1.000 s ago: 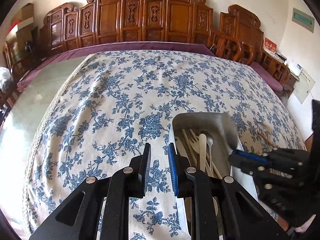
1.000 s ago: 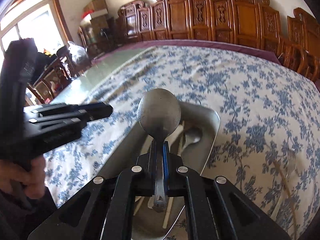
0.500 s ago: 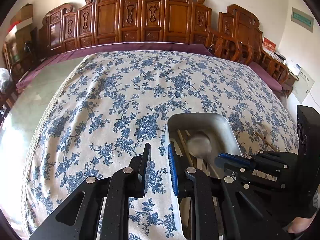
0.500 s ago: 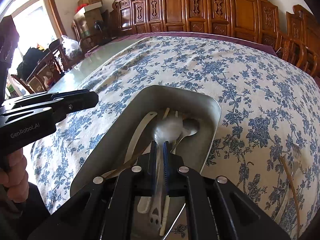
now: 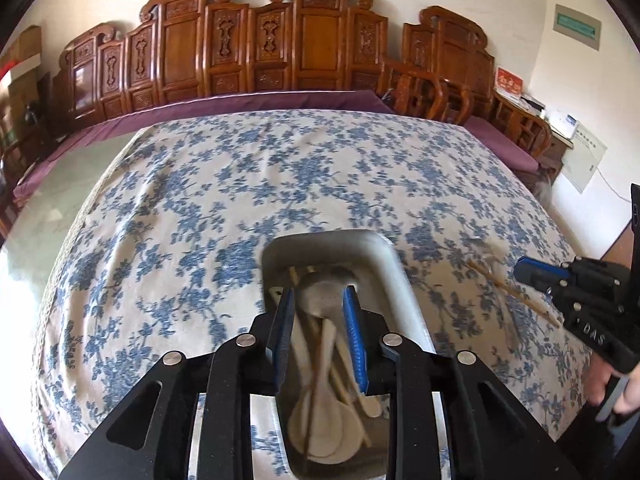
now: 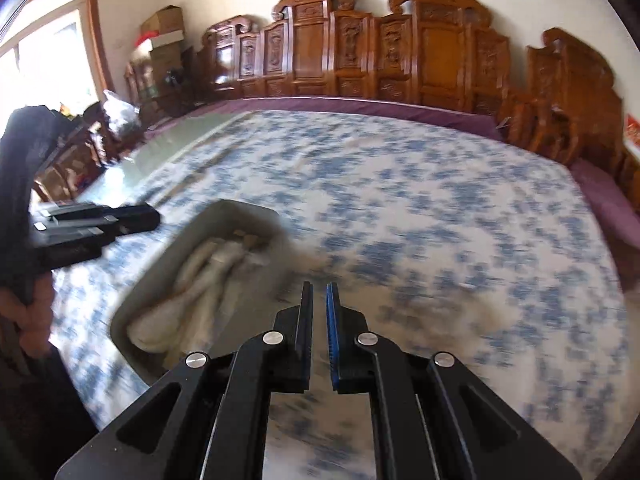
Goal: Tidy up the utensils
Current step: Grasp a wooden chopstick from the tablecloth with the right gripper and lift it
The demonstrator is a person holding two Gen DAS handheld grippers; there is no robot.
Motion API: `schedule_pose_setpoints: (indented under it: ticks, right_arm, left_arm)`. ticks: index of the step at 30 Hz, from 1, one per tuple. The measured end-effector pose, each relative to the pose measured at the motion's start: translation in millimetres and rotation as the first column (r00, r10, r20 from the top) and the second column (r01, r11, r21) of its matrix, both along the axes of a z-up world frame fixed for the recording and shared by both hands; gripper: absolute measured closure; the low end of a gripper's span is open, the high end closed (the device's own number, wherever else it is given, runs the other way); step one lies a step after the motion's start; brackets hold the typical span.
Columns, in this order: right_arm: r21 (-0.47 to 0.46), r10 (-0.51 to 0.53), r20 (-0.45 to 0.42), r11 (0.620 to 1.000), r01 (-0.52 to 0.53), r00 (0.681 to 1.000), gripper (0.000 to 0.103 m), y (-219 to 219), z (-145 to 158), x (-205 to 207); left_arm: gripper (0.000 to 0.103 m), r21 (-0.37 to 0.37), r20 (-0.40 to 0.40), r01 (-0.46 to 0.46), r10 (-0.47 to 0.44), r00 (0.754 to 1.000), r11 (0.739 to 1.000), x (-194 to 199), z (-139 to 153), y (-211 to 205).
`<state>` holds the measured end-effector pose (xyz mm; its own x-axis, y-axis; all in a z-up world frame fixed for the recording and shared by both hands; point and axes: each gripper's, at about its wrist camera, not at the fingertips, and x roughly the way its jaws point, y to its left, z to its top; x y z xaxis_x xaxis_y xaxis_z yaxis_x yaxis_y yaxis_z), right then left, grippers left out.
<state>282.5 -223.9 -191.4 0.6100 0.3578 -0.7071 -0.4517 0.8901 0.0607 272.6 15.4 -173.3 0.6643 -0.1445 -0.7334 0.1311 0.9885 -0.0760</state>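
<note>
Left wrist view: the left gripper (image 5: 319, 312) hangs over the metal tray (image 5: 394, 276), its jaws parted by a moderate gap and just widened further; nothing is pressed between the pads. Through the gap show a metal spoon (image 5: 326, 294) and pale spoons (image 5: 320, 424) with chopsticks lying in the tray. The tray rests on the bench, on a blue-floral tablecloth (image 5: 200, 208). A loose pair of chopsticks (image 5: 510, 290) lies on the cloth to the tray's right, near the right gripper (image 5: 520, 272).

Right wrist view (blurred): the right gripper (image 6: 319, 300) has its jaws drawn nearly together, only a slit between the pads, with nothing in them. It sits above the cloth just right of the tray (image 6: 168, 264); the left gripper (image 6: 152, 218) is beyond the tray's left side.
</note>
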Motion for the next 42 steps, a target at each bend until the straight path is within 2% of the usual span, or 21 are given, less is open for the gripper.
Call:
schedule_pose_setpoints:
  ticks: [6, 8, 9, 10, 12, 16, 26, 28, 30, 33, 37, 42]
  right_arm:
    - [-0.068, -0.081, -0.011, 0.994, 0.08, 0.997, 0.082, -55.9, -23.0, 0.9]
    - [-0.07, -0.097, -0.019, 0.993, 0.095, 0.995, 0.082, -66.0, -31.9, 2.6]
    - [-0.069, -0.111, -0.027, 0.992, 0.109, 0.993, 0.082, -73.0, -37.4, 3.5]
    - [-0.066, -0.119, -0.036, 0.991, 0.116, 0.992, 0.082, -77.3, -41.3, 3.9]
    - [-0.067, -0.123, -0.05, 0.991, 0.12, 0.991, 0.081, -82.6, -48.9, 4.1]
    - [-0.086, -0.121, -0.071, 0.99, 0.114, 0.99, 0.078, -88.2, -61.7, 7.0]
    - [-0.108, -0.065, -0.152, 0.993, 0.049, 0.986, 0.078, -80.9, -84.5, 17.2]
    - [-0.129, -0.045, -0.143, 0.991, 0.026, 0.989, 0.075, -75.1, -86.5, 15.3]
    - [-0.138, -0.038, -0.137, 0.99, 0.019, 0.99, 0.079, -73.1, -86.6, 14.6]
    - [-0.136, -0.026, -0.138, 0.991, 0.007, 0.99, 0.094, -73.6, -86.6, 13.3]
    - [-0.071, -0.013, -0.131, 0.997, 0.003, 0.991, 0.097, -82.2, -78.1, 10.4]
    - [0.037, -0.081, -0.071, 0.996, 0.083, 0.994, 0.097, -107.7, -57.2, 10.7]
  left_arm:
    - [0.075, 0.01, 0.002, 0.034, -0.034, 0.999, 0.999, -3.0, 0.6, -20.2]
    - [0.065, 0.003, 0.004, 0.05, -0.05, 0.999, 0.999, -4.4, -0.5, -26.0]
    - [0.052, 0.002, 0.006, 0.057, -0.057, 0.998, 0.998, -5.3, -1.0, -28.9]
    - [0.048, 0.005, 0.008, 0.062, -0.062, 0.998, 0.998, -6.2, -1.2, -31.8]
    - [0.047, 0.016, 0.011, 0.079, -0.079, 0.997, 0.997, -8.4, -2.2, -39.4]
    - [0.034, 0.03, 0.013, 0.105, -0.106, 0.994, 0.994, -13.2, -4.5, -52.2]
    - [0.033, 0.052, 0.005, 0.154, -0.154, 0.988, 0.987, -15.4, -10.9, -85.9]
    - [0.033, 0.06, 0.002, 0.16, -0.161, 0.987, 0.985, -15.0, -12.6, -92.5]
    - [0.033, 0.06, -0.006, 0.168, -0.168, 0.986, 0.984, -14.3, -14.5, -98.8]
    - [0.033, 0.073, -0.015, 0.177, -0.176, 0.984, 0.982, -14.2, -16.9, -107.2]
    - [0.033, 0.098, -0.024, 0.19, -0.189, 0.982, 0.977, -14.0, -19.2, -118.1]
    - [0.033, 0.103, -0.034, 0.204, -0.202, 0.979, 0.973, -13.4, -22.0, -133.9]
